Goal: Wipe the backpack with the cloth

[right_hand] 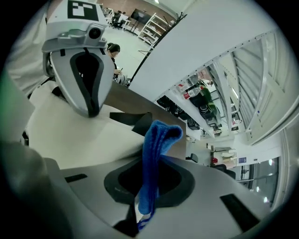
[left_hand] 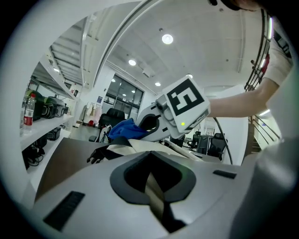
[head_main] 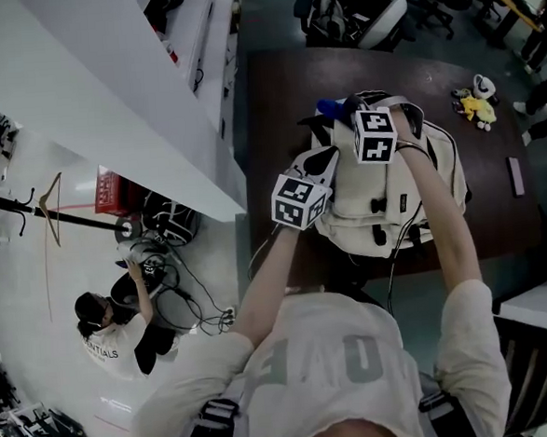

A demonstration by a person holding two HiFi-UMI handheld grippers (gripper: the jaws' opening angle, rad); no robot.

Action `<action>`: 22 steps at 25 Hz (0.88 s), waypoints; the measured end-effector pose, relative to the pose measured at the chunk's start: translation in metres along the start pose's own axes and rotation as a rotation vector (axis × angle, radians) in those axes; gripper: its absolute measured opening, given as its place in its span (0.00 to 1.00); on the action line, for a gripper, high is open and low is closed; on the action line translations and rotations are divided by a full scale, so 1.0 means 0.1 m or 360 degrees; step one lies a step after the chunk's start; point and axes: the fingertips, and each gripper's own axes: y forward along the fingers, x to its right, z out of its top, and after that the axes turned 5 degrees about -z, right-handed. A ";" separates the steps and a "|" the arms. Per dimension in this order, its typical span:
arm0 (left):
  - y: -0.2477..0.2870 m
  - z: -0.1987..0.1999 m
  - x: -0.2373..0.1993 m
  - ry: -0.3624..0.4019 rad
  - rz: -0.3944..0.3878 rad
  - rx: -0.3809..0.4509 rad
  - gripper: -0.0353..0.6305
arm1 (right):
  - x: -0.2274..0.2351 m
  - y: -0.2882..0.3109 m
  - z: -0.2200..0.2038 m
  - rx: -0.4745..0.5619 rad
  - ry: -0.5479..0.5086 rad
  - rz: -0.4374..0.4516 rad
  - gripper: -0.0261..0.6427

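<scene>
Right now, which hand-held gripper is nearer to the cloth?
Right. The right hand-held gripper grips the cloth; the left hand-held gripper is apart from it, shut on a backpack strap.

From the head view we lose the jaws of the left claw point(left_hand: 152, 184) and right claw point(right_hand: 145, 196) under their marker cubes point(head_main: 300, 200), which also cover the top of the backpack point(head_main: 431, 176). The cloth point(head_main: 329, 107) shows only a blue scrap at the right cube's ten o'clock.

Head view dim; gripper views fisheye, dark vignetted corners; ceiling lights point(left_hand: 167, 39) glare; near foreground soft.
</scene>
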 end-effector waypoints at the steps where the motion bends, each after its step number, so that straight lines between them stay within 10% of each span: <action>1: -0.03 -0.01 -0.01 -0.0001 0.0010 -0.0007 0.06 | -0.02 -0.04 0.01 -0.0016 0.0014 -0.0020 0.09; 22: -1.25 -0.15 0.34 -0.0078 0.0335 0.0152 0.06 | -1.32 -0.86 0.68 -0.0104 0.0173 -0.0130 0.10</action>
